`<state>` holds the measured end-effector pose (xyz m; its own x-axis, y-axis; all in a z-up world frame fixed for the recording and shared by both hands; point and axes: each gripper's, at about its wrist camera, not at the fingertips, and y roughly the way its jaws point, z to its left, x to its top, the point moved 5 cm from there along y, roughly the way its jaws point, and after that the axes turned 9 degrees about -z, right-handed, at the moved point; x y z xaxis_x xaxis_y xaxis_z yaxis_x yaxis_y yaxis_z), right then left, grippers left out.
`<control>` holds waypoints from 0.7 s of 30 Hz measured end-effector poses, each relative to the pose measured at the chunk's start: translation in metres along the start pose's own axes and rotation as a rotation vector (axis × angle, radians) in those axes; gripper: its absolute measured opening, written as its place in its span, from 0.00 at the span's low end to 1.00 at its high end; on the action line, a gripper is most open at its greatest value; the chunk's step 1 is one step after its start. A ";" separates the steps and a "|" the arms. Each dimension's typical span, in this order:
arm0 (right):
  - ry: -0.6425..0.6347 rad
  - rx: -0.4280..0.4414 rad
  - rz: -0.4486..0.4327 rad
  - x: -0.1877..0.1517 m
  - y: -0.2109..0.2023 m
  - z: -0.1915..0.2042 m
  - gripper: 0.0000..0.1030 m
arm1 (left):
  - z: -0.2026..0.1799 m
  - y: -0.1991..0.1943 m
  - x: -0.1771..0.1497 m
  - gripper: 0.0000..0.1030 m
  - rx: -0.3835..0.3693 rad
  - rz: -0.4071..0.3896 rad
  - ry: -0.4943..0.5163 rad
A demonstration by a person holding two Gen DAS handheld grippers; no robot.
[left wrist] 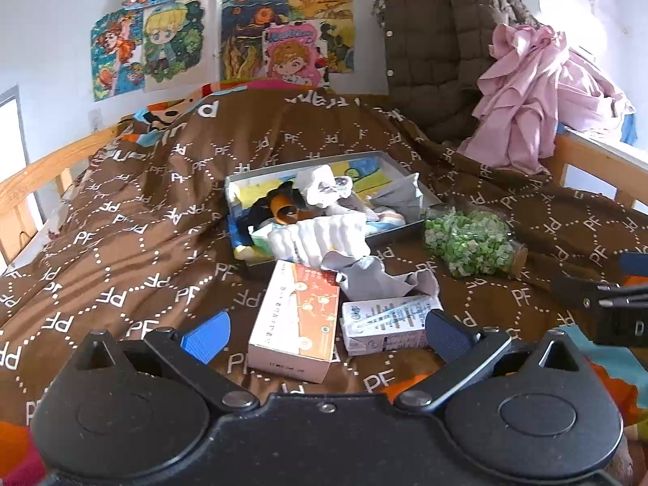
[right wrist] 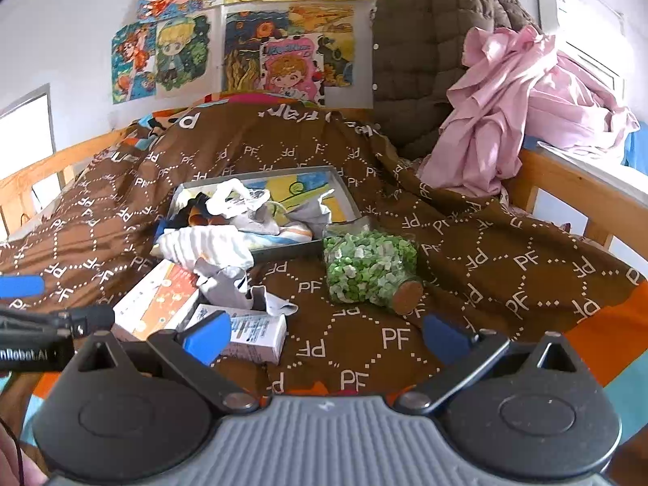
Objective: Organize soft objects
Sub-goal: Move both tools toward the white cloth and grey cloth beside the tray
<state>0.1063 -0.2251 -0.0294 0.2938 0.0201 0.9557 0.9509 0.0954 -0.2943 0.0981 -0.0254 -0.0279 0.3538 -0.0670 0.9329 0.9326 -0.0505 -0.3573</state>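
A shallow grey box [left wrist: 399, 164] [right wrist: 344, 190] lies on the brown quilt and holds several soft items: white socks [left wrist: 324, 186] [right wrist: 239, 202], a dark and orange piece [left wrist: 279, 206], and a striped white cloth [left wrist: 324, 239] [right wrist: 206, 247] spilling over its front rim. A crumpled grey cloth [left wrist: 372, 275] [right wrist: 231, 287] lies just in front of the box. My left gripper [left wrist: 326, 332] is open, hovering over an orange-white carton [left wrist: 295, 320] and a small white carton [left wrist: 389, 322]. My right gripper [right wrist: 326, 334] is open above bare quilt, nothing between its fingers.
A glass jar of green bits with a cork [left wrist: 470, 243] [right wrist: 370, 273] lies on its side right of the box. A brown padded jacket [left wrist: 437, 40] and pink clothes [left wrist: 526, 93] are piled at the back right. Wooden bed rails [left wrist: 44, 166] [right wrist: 567, 178] border the quilt.
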 end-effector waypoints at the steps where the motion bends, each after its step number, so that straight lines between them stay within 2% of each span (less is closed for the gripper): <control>1: -0.005 0.003 0.003 0.000 0.001 0.001 1.00 | 0.001 0.001 0.001 0.99 0.008 0.004 0.000; 10: -0.037 0.031 0.035 -0.004 0.008 0.008 1.00 | 0.004 0.009 -0.002 0.99 0.040 0.048 -0.010; 21: -0.059 0.073 0.008 -0.002 0.009 0.019 1.00 | 0.017 0.011 0.005 0.99 0.072 0.022 -0.075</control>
<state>0.1120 -0.2055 -0.0337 0.2926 0.0799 0.9529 0.9384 0.1674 -0.3022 0.1108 -0.0090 -0.0264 0.3763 0.0078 0.9265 0.9262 0.0219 -0.3764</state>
